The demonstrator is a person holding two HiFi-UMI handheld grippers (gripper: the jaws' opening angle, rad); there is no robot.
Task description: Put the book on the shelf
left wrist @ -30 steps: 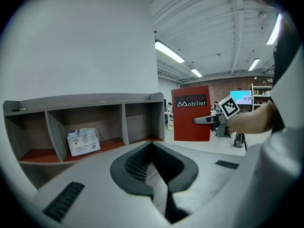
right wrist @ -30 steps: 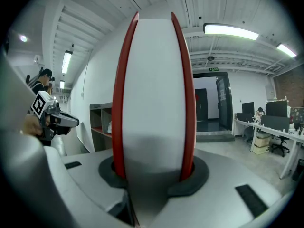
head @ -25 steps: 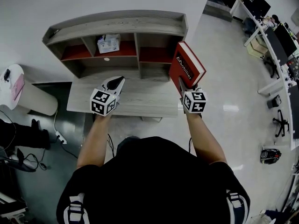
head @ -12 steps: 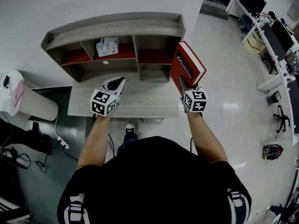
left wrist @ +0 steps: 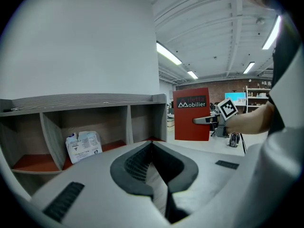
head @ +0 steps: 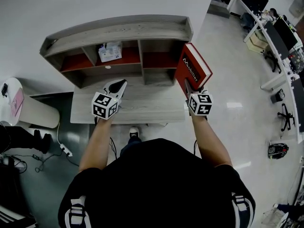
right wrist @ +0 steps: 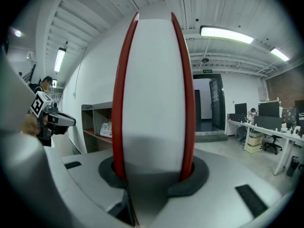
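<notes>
A red hardcover book (head: 192, 70) stands upright in my right gripper (head: 189, 86), which is shut on its lower edge. In the right gripper view the book (right wrist: 154, 94) fills the middle, its white page block between red covers. It hangs just right of the grey wooden shelf (head: 118, 30), beside the right-hand compartment (head: 159, 59). My left gripper (head: 117, 86) hovers over the desk in front of the shelf, its jaws closed with nothing between them. From the left gripper view the book (left wrist: 191, 114) and the right gripper (left wrist: 205, 120) show at the right.
A white packet (head: 109, 51) lies in the shelf's middle compartment, seen also as the packet (left wrist: 83, 145) in the left gripper view. The shelf sits on a grey desk (head: 142, 110). A white round stool (head: 21, 99) stands at the left. Office desks and chairs (head: 280, 37) fill the far right.
The book and right gripper have shifted slightly right and down in the view; the left gripper has barely moved. The shelf appears a little lower as the head moved.
</notes>
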